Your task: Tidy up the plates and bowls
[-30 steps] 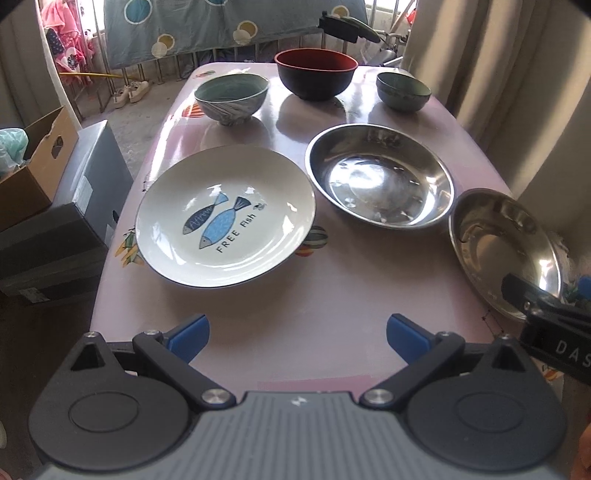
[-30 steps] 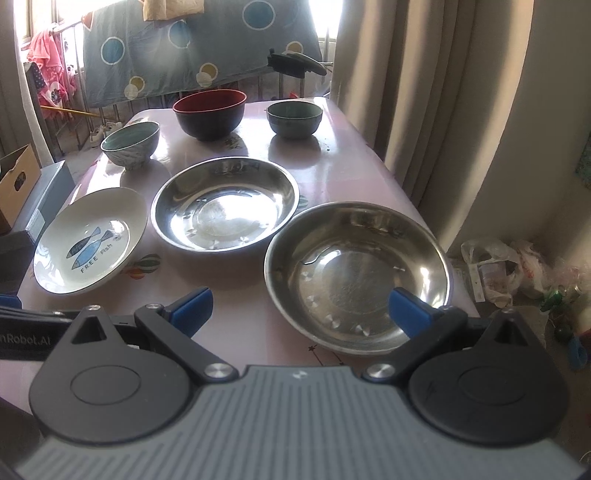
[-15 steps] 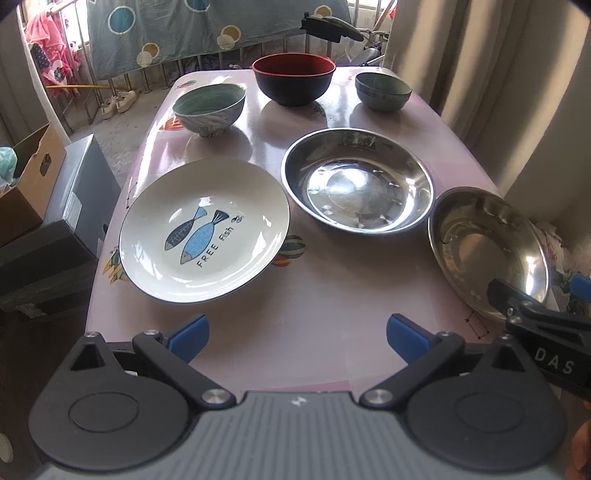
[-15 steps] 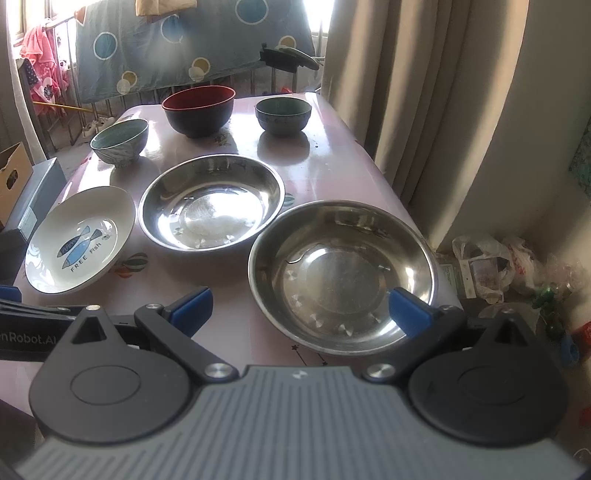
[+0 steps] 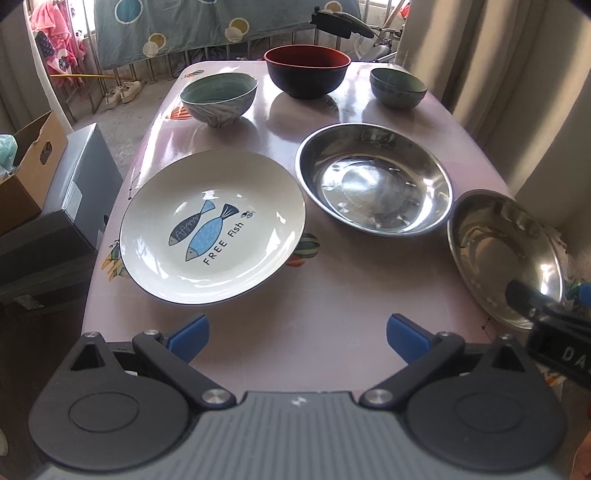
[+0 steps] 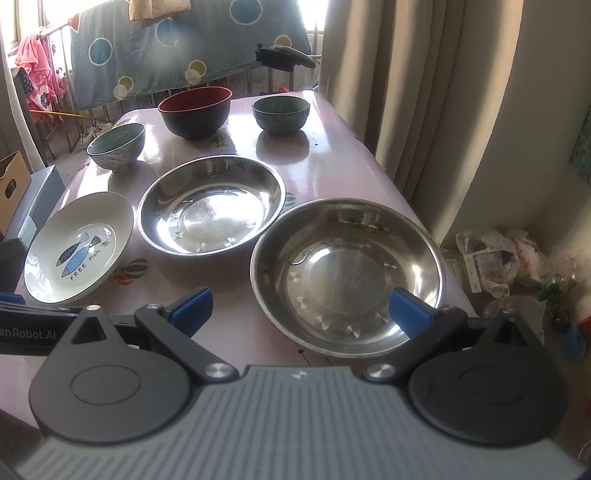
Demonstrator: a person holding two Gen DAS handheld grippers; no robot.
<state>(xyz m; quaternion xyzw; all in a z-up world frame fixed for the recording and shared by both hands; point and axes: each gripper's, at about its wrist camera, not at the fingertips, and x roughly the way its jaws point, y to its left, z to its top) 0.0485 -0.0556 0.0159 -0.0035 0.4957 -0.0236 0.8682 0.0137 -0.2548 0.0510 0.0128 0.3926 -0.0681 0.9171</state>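
On the pink table [image 5: 332, 295] lie a white plate with blue fish [image 5: 212, 227] [image 6: 77, 247], a steel dish in the middle [image 5: 375, 184] [image 6: 210, 205] and a second steel dish at the right edge [image 5: 504, 254] [image 6: 347, 277]. Behind them stand a grey-green bowl [image 5: 218, 98] [image 6: 116, 147], a dark red-lined bowl [image 5: 307, 71] [image 6: 195, 110] and a small teal bowl [image 5: 398, 87] [image 6: 280, 113]. My left gripper [image 5: 297, 334] hangs open over the front edge, below the fish plate. My right gripper [image 6: 299, 308] is open, its right fingertip over the near rim of the right steel dish.
Cardboard box [image 5: 26, 166] and a grey case [image 5: 79, 177] sit on the floor at the left. Curtains [image 6: 424, 92] hang along the right side, with plastic bags [image 6: 495, 258] on the floor below. A railing with a spotted cloth [image 5: 221, 26] stands behind the table.
Both views have shifted a little: the left one sits slightly nearer the fish plate again, and the right one has crept closer to the right steel dish. Nothing on the table has moved.
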